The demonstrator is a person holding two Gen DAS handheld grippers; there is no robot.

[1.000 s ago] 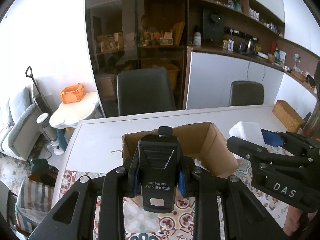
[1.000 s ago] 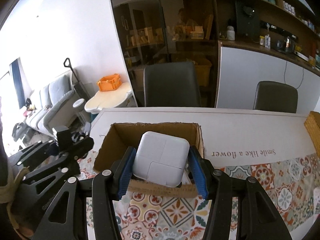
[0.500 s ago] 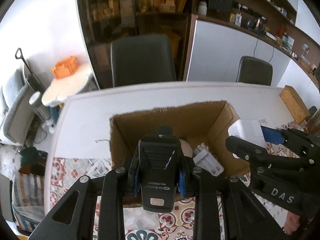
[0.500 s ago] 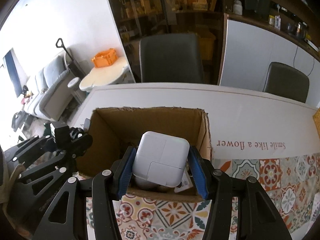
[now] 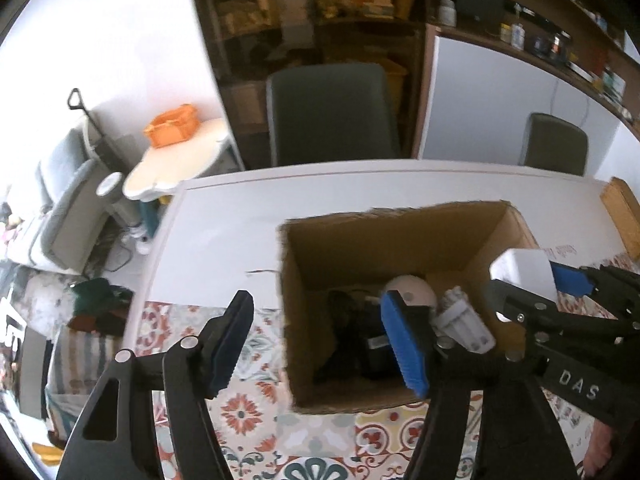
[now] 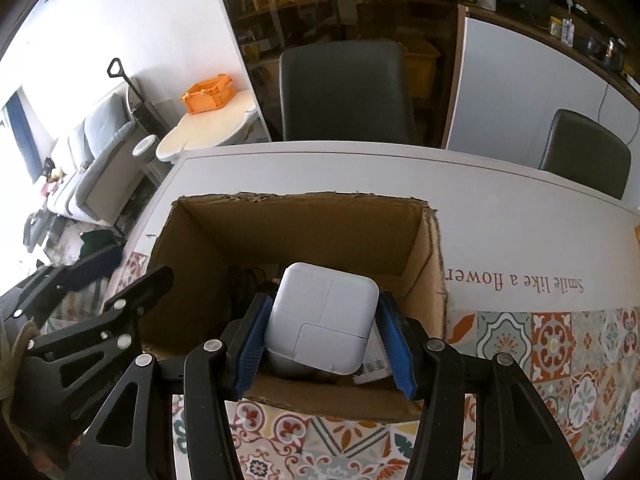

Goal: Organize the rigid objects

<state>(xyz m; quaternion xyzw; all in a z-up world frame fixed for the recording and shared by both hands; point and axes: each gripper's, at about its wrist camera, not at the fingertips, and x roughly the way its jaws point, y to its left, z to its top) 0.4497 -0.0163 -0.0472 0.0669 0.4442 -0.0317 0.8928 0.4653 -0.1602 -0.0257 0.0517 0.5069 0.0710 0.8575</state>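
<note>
Both grippers hang over the open box [image 6: 430, 264], which stands on the patterned cloth [image 6: 560, 352] near the left edge of the table [image 6: 500, 200], so the step in hand seems to be dropping things into it. The left gripper [image 5: 316, 340] has its jaws opening, and nothing is between them; a black device [image 5: 360, 344] lies on the box floor below, beside a pale round thing [image 5: 412, 286] and a white ribbed part [image 5: 464, 320]. The right gripper [image 6: 324, 340] has its blue pads pressed on the 2 sides of the white charger [image 6: 324, 320], just above the near wall of the box. I judge the next move calls for opening these jaws over a free place in the box. The charger is a smooth, hard square block with rounded corners. The box is rough brown cardboard with a torn rim, and the pads are ribbed.
</note>
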